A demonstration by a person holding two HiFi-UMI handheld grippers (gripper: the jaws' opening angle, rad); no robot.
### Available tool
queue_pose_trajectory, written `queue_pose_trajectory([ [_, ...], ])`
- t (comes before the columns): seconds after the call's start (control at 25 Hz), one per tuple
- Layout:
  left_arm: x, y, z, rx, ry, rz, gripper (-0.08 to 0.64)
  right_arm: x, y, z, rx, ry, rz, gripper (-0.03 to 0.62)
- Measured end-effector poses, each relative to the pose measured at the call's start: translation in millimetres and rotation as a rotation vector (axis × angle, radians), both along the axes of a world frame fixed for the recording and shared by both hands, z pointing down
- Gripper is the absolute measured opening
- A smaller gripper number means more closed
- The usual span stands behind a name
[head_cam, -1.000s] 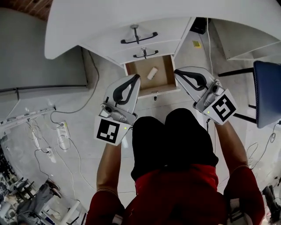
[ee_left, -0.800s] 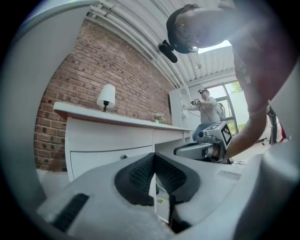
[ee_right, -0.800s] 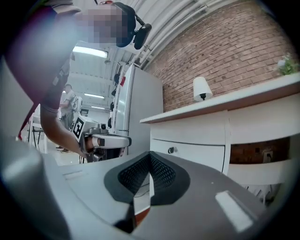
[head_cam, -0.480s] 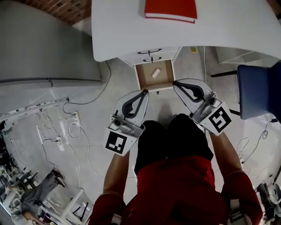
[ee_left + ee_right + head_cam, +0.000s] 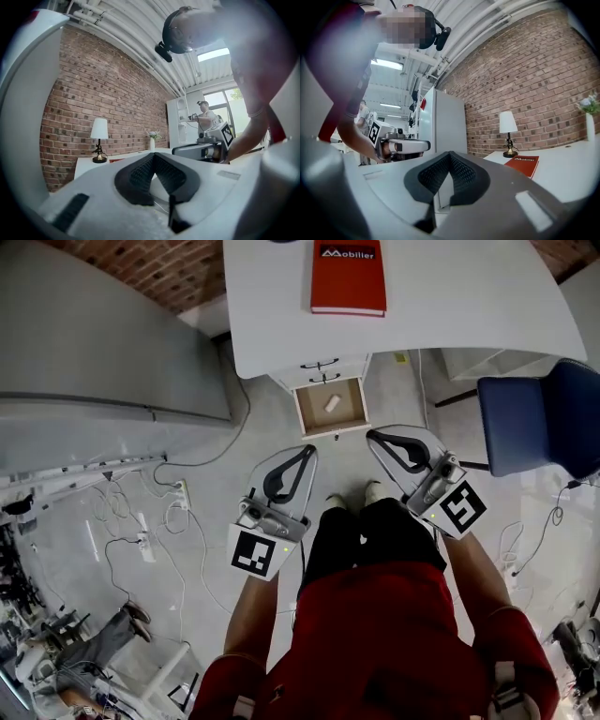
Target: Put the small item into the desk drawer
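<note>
Item first: the small item [image 5: 332, 403], a pale stubby cylinder, lies inside the drawer [image 5: 301, 414], near the middle of its wooden floor and touching none of the walls. Its long axis runs slantwise in the head view, from lower left to upper right; the two ends look alike, so which way it points cannot be told. The drawer stands pulled out from under the white table [image 5: 469, 306], on which a red book [image 5: 349, 277] rests.

Both tools sit nearer the person and look to be well above the drawer. The item lies ahead of them, in the gap between the two. The left tool [image 5: 307, 452] and the right tool [image 5: 373, 436] seem about equally near, so neither hand has a clear advantage. Each tool has its pads pressed together with nothing between them.

As placing goes, the job looks done. If the drawer is to be closed, its front edge faces both tools squarely.
</note>
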State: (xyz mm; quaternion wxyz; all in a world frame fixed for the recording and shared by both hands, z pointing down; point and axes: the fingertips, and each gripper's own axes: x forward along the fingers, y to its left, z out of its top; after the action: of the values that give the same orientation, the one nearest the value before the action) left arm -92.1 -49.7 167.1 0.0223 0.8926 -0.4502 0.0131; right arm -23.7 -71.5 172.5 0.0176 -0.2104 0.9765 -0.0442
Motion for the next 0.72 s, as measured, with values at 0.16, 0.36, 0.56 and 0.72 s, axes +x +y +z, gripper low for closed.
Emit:
queue_pose_trajectory([
  [0.16, 6, 24, -33, 0.006, -0.001, -0.002, 0.006, 8, 21, -34, -0.002, -0.014, 0.008, 0.009],
  [0.36, 10, 43, -59, 0.027, 0.003, -0.015, 0.006, 21, 40, -55, 0.018, 0.004, 0.011, 0.009],
  [0.56, 8, 61, -74, 0.051, 0.002, -0.035, 0.006, 28, 59, -66, 0.005, -0.019, 0.013, 0.009],
  [0.72, 8, 73, -80, 0.060, -0.001, -0.047, 0.006, 33, 73, -70, 0.009, -0.022, 0.019, 0.009],
])
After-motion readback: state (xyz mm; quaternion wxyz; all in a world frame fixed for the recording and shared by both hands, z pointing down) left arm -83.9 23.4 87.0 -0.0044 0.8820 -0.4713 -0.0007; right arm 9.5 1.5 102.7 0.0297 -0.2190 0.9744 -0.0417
